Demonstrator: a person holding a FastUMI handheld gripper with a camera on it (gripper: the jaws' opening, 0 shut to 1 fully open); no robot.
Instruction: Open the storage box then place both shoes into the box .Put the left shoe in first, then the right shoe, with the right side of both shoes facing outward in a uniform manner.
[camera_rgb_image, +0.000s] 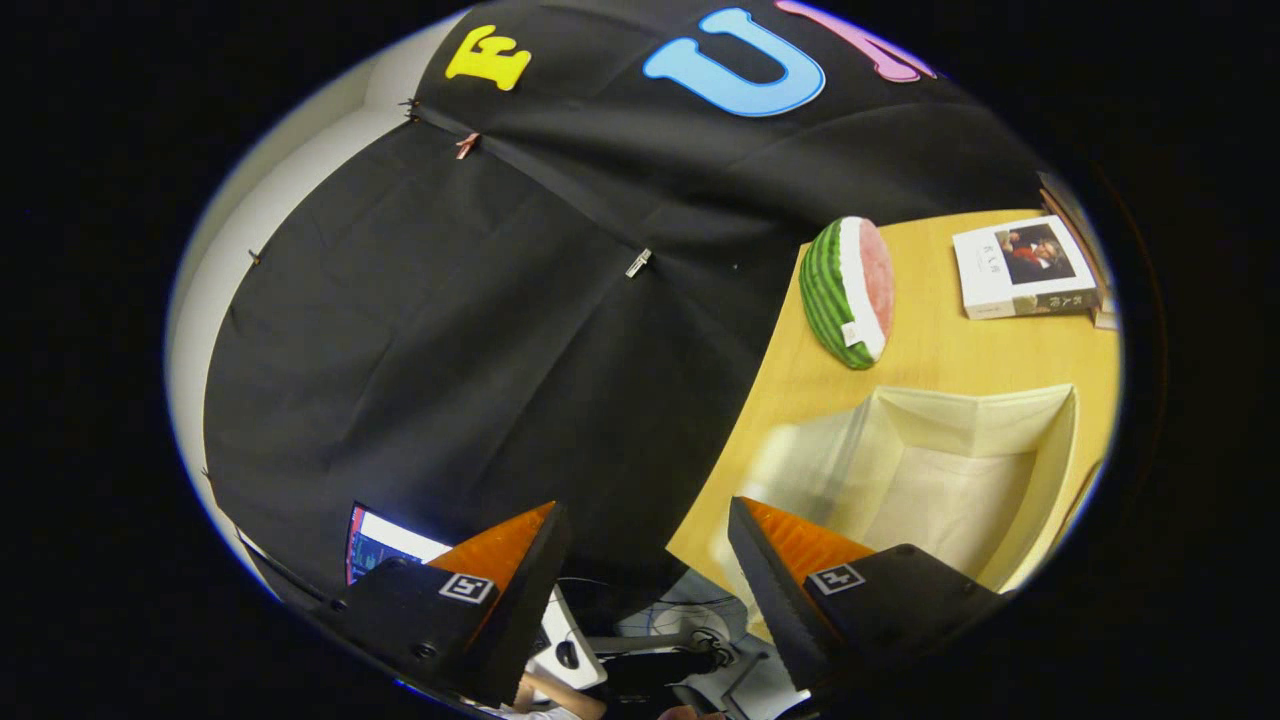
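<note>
— What are the tongs doing?
— The gripper (645, 560) is spread wide, nothing between its fingers; past the gap there is black cloth and floor clutter.

— Where's the storage box?
— The box (960, 480) sits open on the wooden table (930, 360), just ahead of the right finger, its pale inside bare.

— Anything else on the table?
— A watermelon slice toy (848, 292) lies beyond the box, near the table's edge by the cloth. A book (1022, 268) lies farther off, beside it, well apart from the box.

— And the shoes?
— I cannot tell where they are.
</note>
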